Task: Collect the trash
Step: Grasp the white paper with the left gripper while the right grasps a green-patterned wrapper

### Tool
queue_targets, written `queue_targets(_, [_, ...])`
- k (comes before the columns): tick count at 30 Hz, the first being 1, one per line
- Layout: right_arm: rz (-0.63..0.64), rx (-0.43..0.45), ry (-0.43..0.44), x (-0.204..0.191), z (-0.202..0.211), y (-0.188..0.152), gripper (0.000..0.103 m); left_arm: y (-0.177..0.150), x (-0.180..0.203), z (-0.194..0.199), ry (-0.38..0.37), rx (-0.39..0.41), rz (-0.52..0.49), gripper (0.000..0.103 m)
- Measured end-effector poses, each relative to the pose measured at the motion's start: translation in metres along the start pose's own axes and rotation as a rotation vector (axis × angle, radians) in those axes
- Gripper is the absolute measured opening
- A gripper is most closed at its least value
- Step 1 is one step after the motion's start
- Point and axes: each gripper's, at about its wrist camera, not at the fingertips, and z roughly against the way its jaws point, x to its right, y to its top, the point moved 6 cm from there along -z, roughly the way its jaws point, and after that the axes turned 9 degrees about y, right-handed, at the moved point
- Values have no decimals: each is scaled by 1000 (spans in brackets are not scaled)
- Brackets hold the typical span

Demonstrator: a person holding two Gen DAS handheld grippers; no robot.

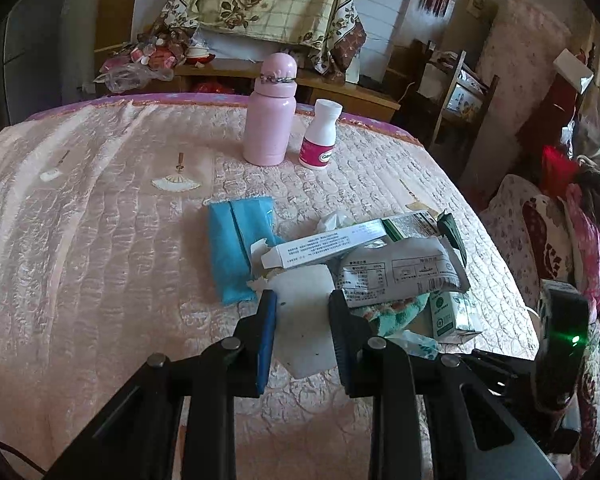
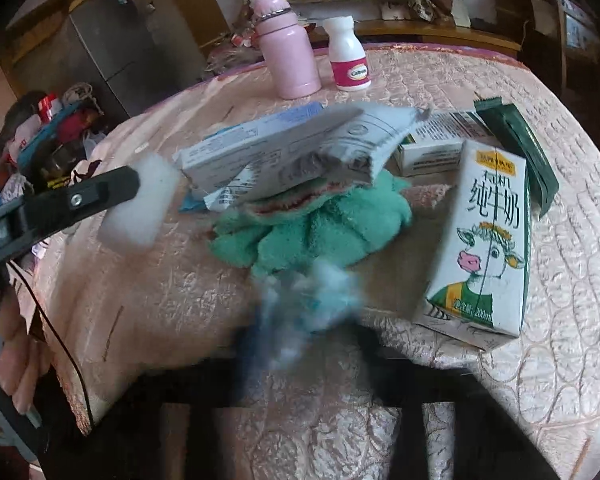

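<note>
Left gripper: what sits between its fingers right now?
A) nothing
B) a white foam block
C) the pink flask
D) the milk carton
B: the left gripper has its fingers on either side of the white foam block, and the right wrist view also shows the block at its finger.

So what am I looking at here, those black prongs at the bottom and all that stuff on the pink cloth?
No robot: a person holds a hand-held gripper in each hand, each with a camera looking along its fingers. The left view shows the left gripper closed around a white foam block. The right view is motion-blurred; the right gripper seems to hold a crumpled bluish-white tissue, though I can't tell. On the pink quilted cloth lie a white milk carton with a cartoon cow, a green fluffy towel, a pink metal flask and a white pill bottle.
</note>
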Motion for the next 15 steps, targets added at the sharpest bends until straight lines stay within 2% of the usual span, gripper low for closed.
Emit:
queue_targets(7, [30,38,19,5,39,-6,25,1,19,13,-35,16,-24,28])
queue_targets(15, [5,97,-41,29,93,-15,25,-7,82,25,-111,21,-115,28])
